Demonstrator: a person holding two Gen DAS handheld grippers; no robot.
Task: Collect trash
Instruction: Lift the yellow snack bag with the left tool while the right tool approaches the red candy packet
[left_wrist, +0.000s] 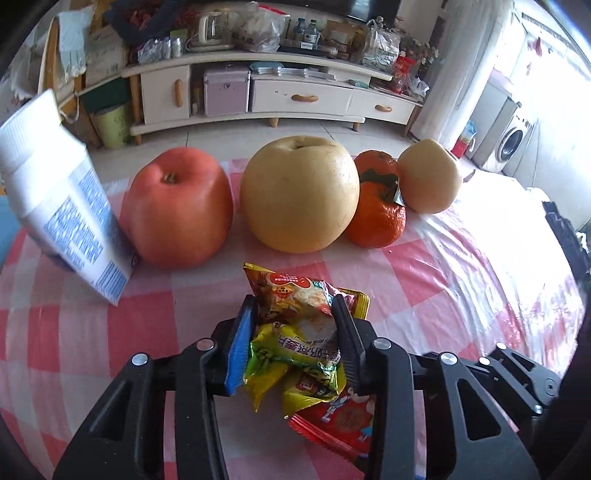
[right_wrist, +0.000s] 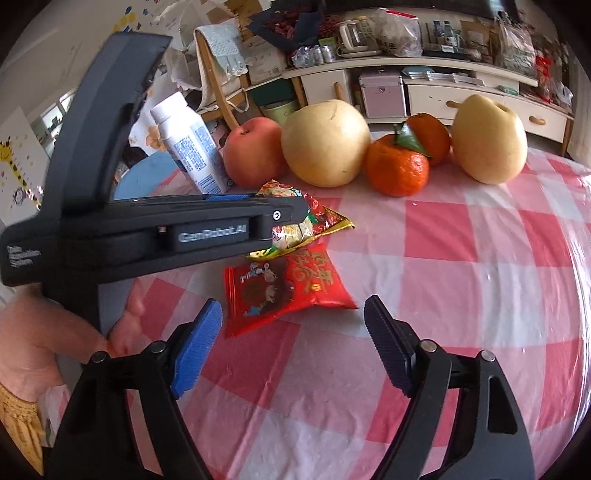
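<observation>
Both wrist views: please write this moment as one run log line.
left gripper: shut on yellow snack wrapper | right gripper: open, near red snack wrapper | fruit: untouched on table

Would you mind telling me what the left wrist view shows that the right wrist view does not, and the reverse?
Only the left wrist view shows the washing machine and the left gripper from behind, its jaws pinching the yellow snack wrapper.

Only the right wrist view shows the open right gripper, the person's hand and a second orange.

Both show the red wrapper, red apple, large pear and white bottle.
</observation>
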